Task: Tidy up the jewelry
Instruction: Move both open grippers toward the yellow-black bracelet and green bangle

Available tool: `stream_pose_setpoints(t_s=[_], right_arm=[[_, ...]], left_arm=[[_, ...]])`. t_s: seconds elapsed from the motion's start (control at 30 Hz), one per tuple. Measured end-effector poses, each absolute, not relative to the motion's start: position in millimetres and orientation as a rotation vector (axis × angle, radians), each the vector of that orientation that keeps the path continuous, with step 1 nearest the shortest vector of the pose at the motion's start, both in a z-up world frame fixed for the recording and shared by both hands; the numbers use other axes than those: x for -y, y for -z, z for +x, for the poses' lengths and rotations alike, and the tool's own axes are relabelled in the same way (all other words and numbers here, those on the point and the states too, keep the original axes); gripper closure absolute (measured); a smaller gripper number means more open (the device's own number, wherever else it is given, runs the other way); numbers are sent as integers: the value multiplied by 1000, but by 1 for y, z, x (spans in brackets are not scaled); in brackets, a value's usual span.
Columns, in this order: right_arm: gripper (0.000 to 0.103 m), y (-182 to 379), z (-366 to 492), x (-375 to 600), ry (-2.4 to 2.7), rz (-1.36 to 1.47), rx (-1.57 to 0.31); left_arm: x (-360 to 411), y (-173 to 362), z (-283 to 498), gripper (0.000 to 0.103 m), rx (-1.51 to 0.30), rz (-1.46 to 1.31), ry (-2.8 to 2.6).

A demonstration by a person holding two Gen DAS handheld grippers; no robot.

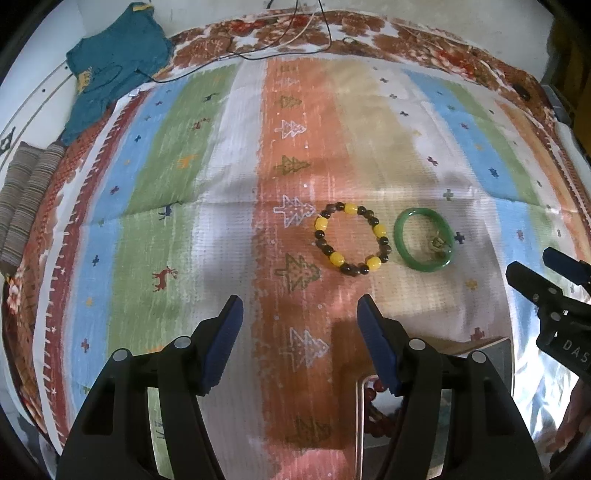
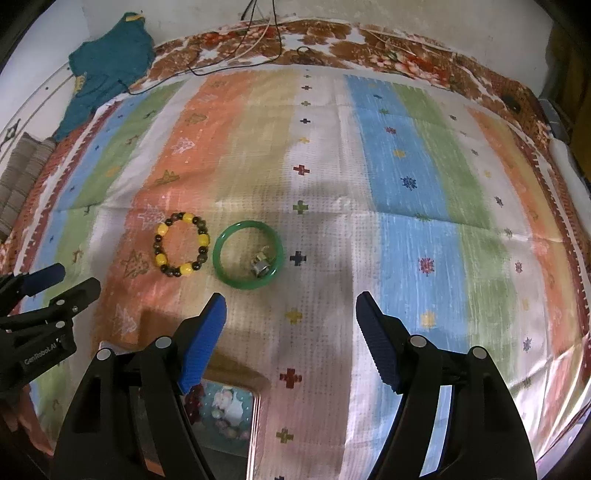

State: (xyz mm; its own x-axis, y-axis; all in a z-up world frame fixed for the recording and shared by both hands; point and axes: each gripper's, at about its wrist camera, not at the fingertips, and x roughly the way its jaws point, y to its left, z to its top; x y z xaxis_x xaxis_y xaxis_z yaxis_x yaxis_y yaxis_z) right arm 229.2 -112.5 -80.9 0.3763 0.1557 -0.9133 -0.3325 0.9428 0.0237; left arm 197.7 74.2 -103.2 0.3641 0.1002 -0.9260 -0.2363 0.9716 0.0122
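A bracelet of yellow and dark beads (image 1: 351, 239) (image 2: 182, 243) lies flat on the striped cloth. Right beside it lies a green bangle (image 1: 424, 239) (image 2: 248, 254) with a small metal ring (image 1: 438, 244) (image 2: 261, 266) inside it. My left gripper (image 1: 300, 334) is open and empty, hovering short of the beaded bracelet. My right gripper (image 2: 290, 330) is open and empty, hovering just short of the bangle. Below the grippers stands an open box (image 1: 360, 413) (image 2: 255, 417) holding dark red beads (image 1: 373, 393) (image 2: 192, 400). Each gripper shows at the edge of the other's view.
The striped cloth (image 1: 229, 192) (image 2: 406, 229) covers a bed with a floral sheet (image 1: 332, 26). A teal garment (image 1: 110, 70) (image 2: 107, 62) and thin cables (image 1: 258, 51) lie at the far edge. A striped pillow (image 1: 26, 199) lies at the left.
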Motion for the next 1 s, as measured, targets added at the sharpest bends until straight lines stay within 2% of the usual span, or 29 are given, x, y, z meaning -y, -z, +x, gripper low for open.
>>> stream_pose_setpoints(t_s=[1.0], right_arm=[[30,130,288,86,-281,-224,-1214]], left_arm=[[-76,153,246,38,-1268,-60,-200]])
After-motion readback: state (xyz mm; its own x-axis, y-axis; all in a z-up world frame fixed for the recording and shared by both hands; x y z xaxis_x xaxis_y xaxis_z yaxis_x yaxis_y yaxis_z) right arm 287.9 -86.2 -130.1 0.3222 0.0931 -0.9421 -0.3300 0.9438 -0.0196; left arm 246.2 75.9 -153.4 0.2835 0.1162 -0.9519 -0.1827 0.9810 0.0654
